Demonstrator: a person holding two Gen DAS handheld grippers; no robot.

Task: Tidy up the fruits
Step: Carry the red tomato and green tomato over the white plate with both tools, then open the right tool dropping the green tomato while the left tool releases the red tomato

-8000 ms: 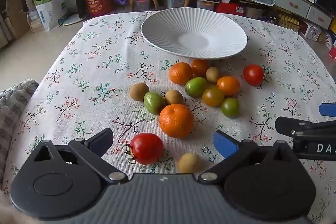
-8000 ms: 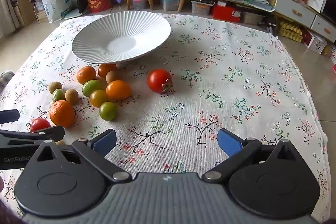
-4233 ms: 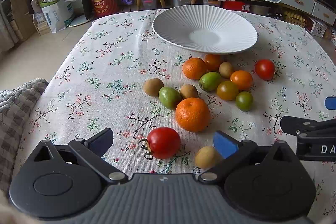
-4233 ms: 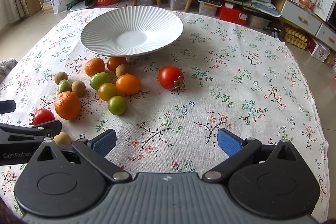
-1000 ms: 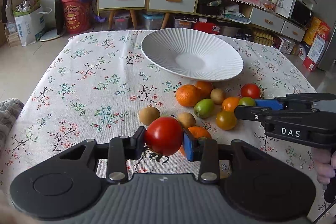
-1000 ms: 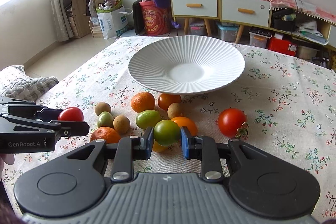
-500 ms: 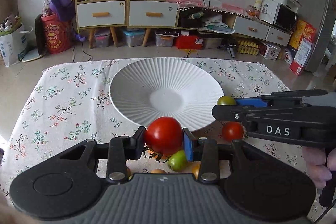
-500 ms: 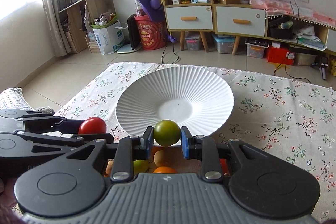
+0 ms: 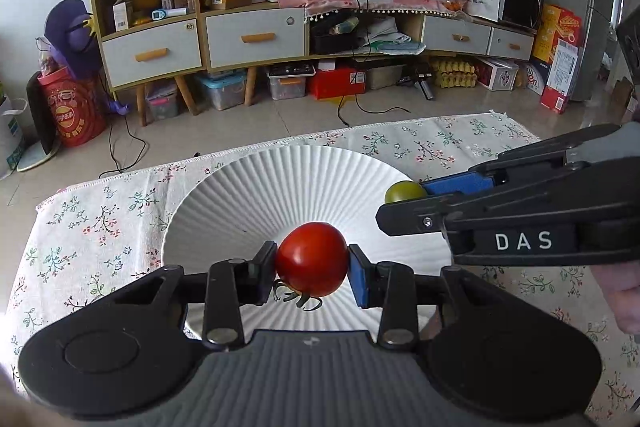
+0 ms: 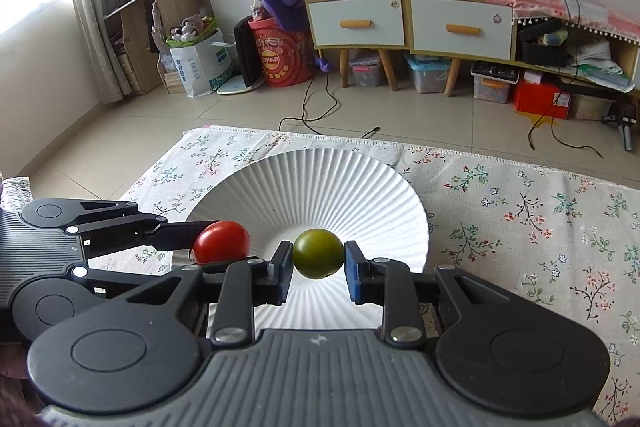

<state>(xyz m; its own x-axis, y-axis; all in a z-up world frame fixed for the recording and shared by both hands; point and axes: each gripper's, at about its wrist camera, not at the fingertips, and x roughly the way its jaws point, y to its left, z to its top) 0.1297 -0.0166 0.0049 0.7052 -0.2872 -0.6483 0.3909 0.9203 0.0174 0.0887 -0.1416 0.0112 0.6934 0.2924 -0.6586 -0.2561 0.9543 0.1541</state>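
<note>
My left gripper (image 9: 312, 263) is shut on a red tomato (image 9: 311, 259), its green stalk hanging below, held above the near half of the white ribbed plate (image 9: 248, 195). My right gripper (image 10: 318, 259) is shut on a green tomato (image 10: 318, 253) over the plate's (image 10: 360, 187) middle. In the left wrist view the right gripper (image 9: 404, 197) reaches in from the right with the green tomato (image 9: 404, 191) at its tip. In the right wrist view the left gripper (image 10: 208, 231) comes in from the left, with the red tomato (image 10: 222, 235) beside the green one. The other fruits are hidden below the grippers.
The plate stands near the far edge of the table, on a floral tablecloth (image 10: 540, 219). Beyond that edge are the tiled floor, loose cables and low cabinets (image 9: 248, 35). A person's hand (image 9: 624, 295) holds the right gripper at the right edge of the left wrist view.
Both grippers have carried their tomatoes forward from over the fruit pile to above the plate. The loose fruits have dropped out of view. Neither grip has changed.
</note>
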